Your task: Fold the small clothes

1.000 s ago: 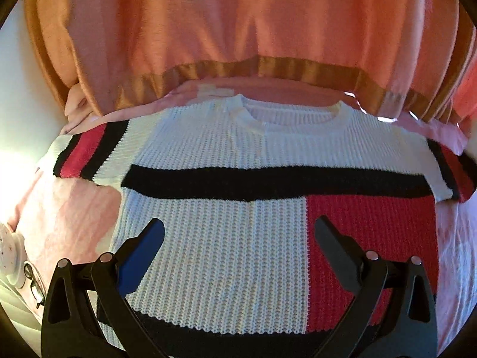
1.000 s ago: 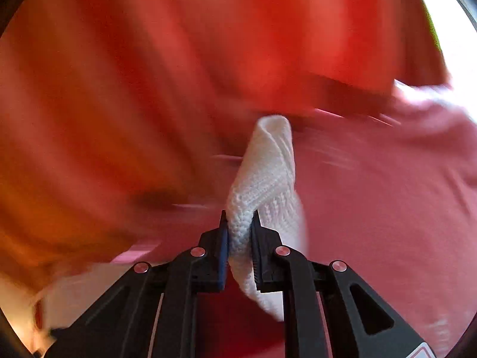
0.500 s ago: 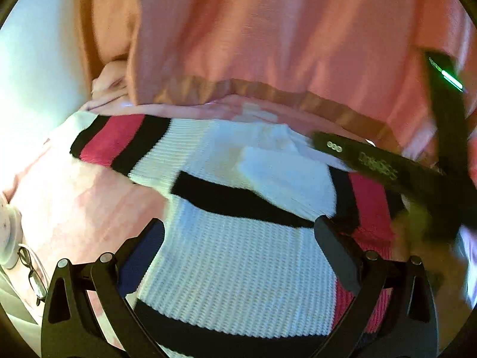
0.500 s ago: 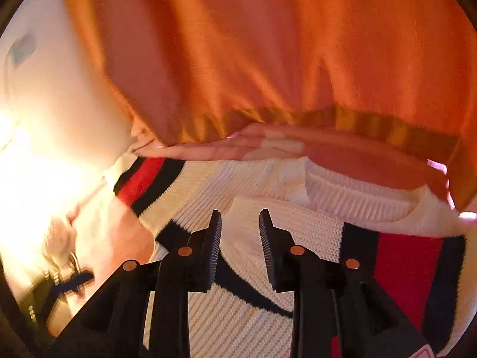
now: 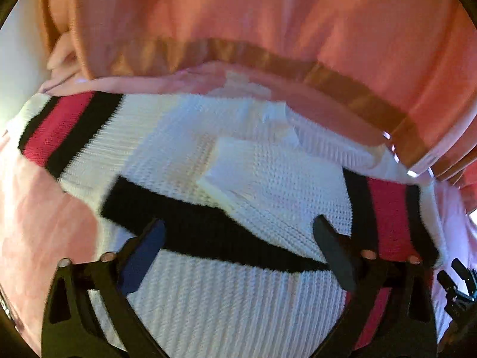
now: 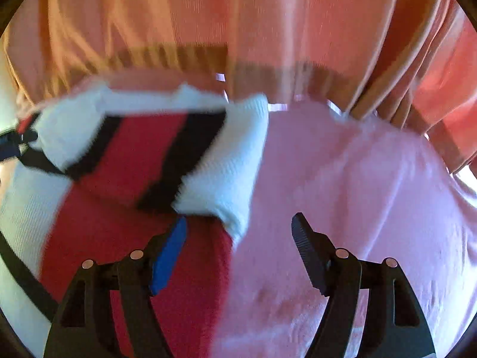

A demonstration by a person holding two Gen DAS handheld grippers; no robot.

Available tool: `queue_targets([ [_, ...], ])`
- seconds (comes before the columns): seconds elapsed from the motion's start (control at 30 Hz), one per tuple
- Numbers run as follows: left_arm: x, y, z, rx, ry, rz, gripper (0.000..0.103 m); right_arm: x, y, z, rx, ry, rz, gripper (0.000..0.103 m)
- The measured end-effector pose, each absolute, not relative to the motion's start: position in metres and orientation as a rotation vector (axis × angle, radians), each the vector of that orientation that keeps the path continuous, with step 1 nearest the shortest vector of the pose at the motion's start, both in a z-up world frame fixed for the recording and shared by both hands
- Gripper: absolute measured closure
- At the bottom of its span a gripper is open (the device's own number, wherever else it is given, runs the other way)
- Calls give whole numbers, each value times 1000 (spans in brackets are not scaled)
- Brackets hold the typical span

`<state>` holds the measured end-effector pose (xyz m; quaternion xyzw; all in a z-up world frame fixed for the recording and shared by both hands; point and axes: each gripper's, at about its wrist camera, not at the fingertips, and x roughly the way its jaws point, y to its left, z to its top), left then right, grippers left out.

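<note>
the knit sweater [image 5: 208, 298], white with black and red blocks, lies flat on a pink bed cover [image 6: 357, 194], with an orange curtain [image 5: 268, 15] hanging at the far edge. one sleeve is folded inward across the chest; the other sleeve [image 5: 59, 125] lies spread out to the far side.

left gripper [image 5: 238, 250]: jaws spread wide, holding nothing, hovering over the black chest band. right gripper [image 6: 238, 250]: jaws spread wide, holding nothing, positioned just before the folded sleeve [image 6: 179, 155] at the sweater's side edge.

risks noted:
- the folded sleeve sits loose and slightly puffed; nothing pins it, so a brush from either gripper could flip it open.
- the knit is thick and springy; a shallow pinch may slip, or catch only the top layer.
- the bed cover is soft and close under the garment; a deep pinch could gather it along with the sweater.
- both views are blurred, so exact edge positions are uncertain.
</note>
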<state>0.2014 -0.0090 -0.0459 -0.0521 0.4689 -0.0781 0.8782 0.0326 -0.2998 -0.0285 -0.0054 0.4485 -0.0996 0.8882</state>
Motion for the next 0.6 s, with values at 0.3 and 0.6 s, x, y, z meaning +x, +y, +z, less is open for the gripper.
queue_targets([
  [0.3, 210, -37, -56, -36, 932, -189, 93, 62, -322, -55, 175, 935, -126, 88],
  [0.6, 220, -18, -68, -35, 959, -134, 94, 61, -358, -67, 220, 969, -246, 90],
])
